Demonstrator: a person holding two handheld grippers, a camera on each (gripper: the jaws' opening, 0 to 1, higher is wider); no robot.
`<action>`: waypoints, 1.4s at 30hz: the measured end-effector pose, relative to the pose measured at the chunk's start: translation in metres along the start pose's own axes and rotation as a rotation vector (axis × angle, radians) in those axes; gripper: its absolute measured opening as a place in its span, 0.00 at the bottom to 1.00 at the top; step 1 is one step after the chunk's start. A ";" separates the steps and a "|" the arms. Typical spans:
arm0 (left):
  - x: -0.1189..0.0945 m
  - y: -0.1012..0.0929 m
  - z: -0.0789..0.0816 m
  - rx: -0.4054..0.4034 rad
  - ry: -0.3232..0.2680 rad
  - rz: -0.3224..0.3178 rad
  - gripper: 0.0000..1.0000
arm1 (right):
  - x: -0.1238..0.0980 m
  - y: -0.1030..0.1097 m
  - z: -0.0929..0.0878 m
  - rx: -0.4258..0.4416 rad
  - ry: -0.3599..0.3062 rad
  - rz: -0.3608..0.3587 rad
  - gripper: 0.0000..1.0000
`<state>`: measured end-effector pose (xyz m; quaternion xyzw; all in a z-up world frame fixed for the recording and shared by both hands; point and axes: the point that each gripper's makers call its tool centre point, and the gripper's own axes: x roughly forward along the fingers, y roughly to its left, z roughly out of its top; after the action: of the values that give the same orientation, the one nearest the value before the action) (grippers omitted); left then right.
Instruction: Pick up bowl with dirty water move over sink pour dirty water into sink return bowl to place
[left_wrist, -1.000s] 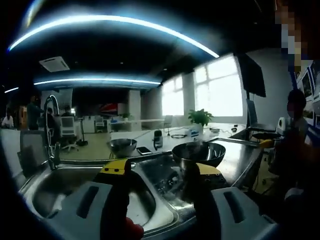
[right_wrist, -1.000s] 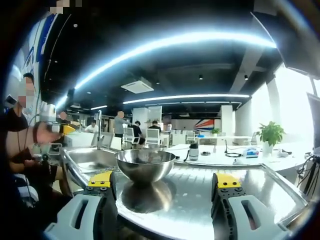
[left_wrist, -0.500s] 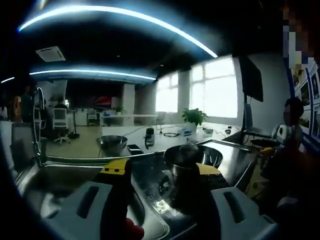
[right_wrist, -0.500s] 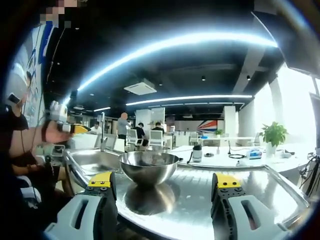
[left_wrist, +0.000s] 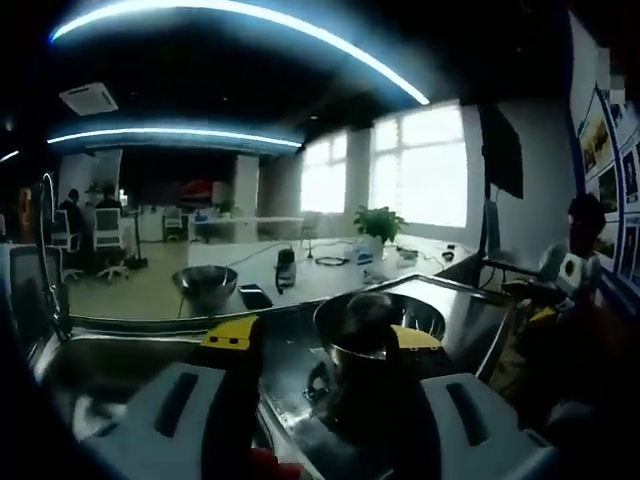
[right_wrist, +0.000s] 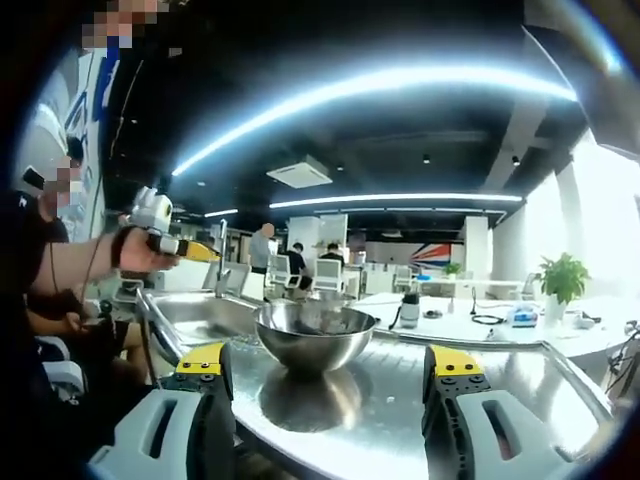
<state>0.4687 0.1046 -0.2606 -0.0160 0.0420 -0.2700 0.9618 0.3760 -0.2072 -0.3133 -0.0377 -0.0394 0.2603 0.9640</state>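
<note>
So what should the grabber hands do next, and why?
Probably move the right gripper forward to the bowl and close on its rim. The bowl sits on the steel counter beside the sink, and both grippers are open.

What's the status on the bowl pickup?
Both tools open, nothing held. Right tool lined up short of the steel bowl on the drainboard. Left tool close to the bowl's rim. Sink just beyond the bowl; nothing between them.

An open office with a dark ceiling, long curved light strips (right_wrist: 400, 85) overhead, bright windows (left_wrist: 432, 165) along one wall, a potted plant (left_wrist: 378, 222), and white desks (right_wrist: 500, 325) with chairs beyond.
</note>
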 end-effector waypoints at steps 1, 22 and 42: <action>0.003 -0.001 0.000 -0.003 0.004 -0.004 0.48 | 0.000 0.001 0.001 -0.001 -0.001 0.004 0.71; 0.063 -0.021 -0.018 -0.044 0.136 -0.104 0.39 | 0.003 0.007 0.000 0.004 0.004 0.012 0.70; 0.113 -0.014 -0.056 -0.083 0.319 -0.130 0.40 | 0.009 0.012 0.008 -0.005 -0.019 0.026 0.70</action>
<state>0.5524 0.0337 -0.3239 -0.0154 0.2042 -0.3287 0.9220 0.3768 -0.1922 -0.3059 -0.0380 -0.0484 0.2730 0.9600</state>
